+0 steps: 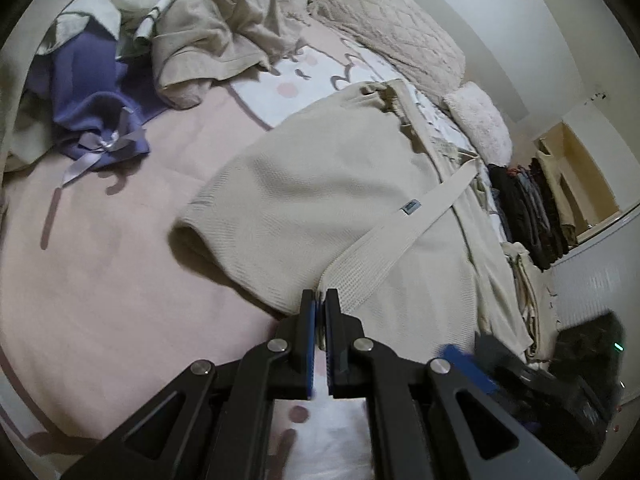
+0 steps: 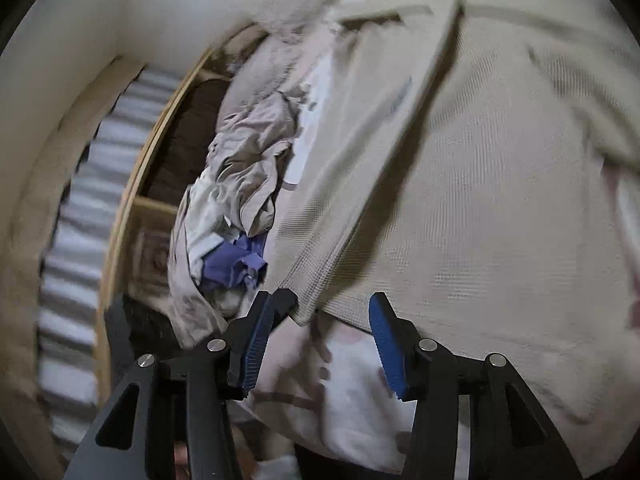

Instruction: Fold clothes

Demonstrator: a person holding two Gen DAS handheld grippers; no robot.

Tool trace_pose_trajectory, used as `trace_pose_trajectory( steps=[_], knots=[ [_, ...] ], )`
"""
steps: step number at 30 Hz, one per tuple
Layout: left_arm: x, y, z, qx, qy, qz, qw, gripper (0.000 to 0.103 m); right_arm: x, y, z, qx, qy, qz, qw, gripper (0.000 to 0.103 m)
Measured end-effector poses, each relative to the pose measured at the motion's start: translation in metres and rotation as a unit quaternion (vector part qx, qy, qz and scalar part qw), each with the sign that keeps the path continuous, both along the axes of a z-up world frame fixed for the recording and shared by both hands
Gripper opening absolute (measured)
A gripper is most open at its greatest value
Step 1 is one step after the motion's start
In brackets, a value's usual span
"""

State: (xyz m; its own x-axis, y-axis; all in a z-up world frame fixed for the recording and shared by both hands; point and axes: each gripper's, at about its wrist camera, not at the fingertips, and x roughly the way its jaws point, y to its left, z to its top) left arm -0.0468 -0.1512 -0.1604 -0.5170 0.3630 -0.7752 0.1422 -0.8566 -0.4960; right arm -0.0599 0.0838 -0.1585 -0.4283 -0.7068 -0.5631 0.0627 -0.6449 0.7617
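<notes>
**Cream robe part-folded on bed; one edge being pinned, other jaws hanging free**

The pink bedcover [image 1: 100,280] is being used as the folding surface, presumably because it gives a broad flat bed for large garments. A cream waffle-weave robe [image 1: 320,184] is being kept spread across its middle, with the belt [image 1: 404,220] laid diagonally over it from the near edge toward the far right. Unfolded laundry is being left well apart at the far left: a beige crumpled garment [image 1: 216,36] and, nearer, a purple garment [image 1: 92,92] with a ribbon bow. A quilted pillow [image 1: 384,20] is being left at the far end.

The left gripper [image 1: 320,300] is being held closed on the robe at its near hem, where the belt's end meets it, probably so that the edge is anchored. The right gripper [image 2: 320,312] is being held with jaws apart and nothing between them, the robe's hem lying just beyond the tips; a fresh grip appears to be needed. The right wrist view is blurred.
</notes>
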Motion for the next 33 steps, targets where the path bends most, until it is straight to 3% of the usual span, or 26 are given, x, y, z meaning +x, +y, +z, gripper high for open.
trace_pose_trajectory(
  steps=[3,7,12,13,14,15,16,18,20,22,26,31,33],
  knots=[
    [-0.002,-0.003,-0.002,0.011,0.003,0.001,0.9999,0.005,0.011,0.026,0.016,0.065,0.052,-0.01,0.997,0.05],
    [-0.009,-0.001,0.003,0.032,0.02,-0.006,0.9993,0.005,0.013,0.099,0.022,0.146,0.066,-0.09,0.983,0.05],
    [-0.024,0.002,0.007,-0.009,0.012,-0.012,0.9998,0.006,-0.012,0.174,0.043,0.243,0.084,-0.158,0.953,0.05],
    [-0.025,-0.002,0.008,-0.023,0.009,-0.006,0.9997,0.015,-0.02,0.184,0.051,0.255,0.094,-0.162,0.949,0.049],
    [-0.027,-0.005,0.01,-0.035,0.008,0.0,0.9994,0.035,-0.028,0.194,0.059,0.268,0.105,-0.165,0.943,0.049],
    [-0.03,-0.011,0.015,-0.037,0.016,0.006,0.9992,0.044,-0.039,0.203,0.068,0.279,0.116,-0.166,0.939,0.049],
    [-0.033,-0.016,0.021,-0.039,0.023,0.012,0.9989,0.048,-0.051,0.211,0.078,0.29,0.128,-0.165,0.934,0.048],
    [-0.046,-0.019,0.033,-0.049,0.039,0.009,0.998,0.048,-0.08,0.216,0.092,0.311,0.154,-0.15,0.926,0.034],
    [-0.073,-0.009,0.049,-0.064,0.058,-0.016,0.9961,0.048,-0.118,0.211,0.101,0.341,0.173,-0.124,0.916,0.023],
    [-0.107,0.006,0.058,-0.057,0.071,-0.045,0.9948,0.048,-0.159,0.202,0.102,0.366,0.177,-0.092,0.909,0.022],
    [-0.194,0.051,0.068,-0.045,0.101,-0.105,0.9883,0.048,-0.245,0.183,0.077,0.392,0.143,-0.041,0.908,0.022],
    [-0.307,0.106,0.041,-0.052,0.086,-0.151,0.9834,0.048,-0.323,0.176,0.026,0.398,0.08,-0.021,0.914,0.022],
    [-0.342,0.119,0.021,-0.056,0.068,-0.154,0.9841,0.048,-0.344,0.179,0.009,0.412,0.063,-0.026,0.909,0.022]
  ],
)
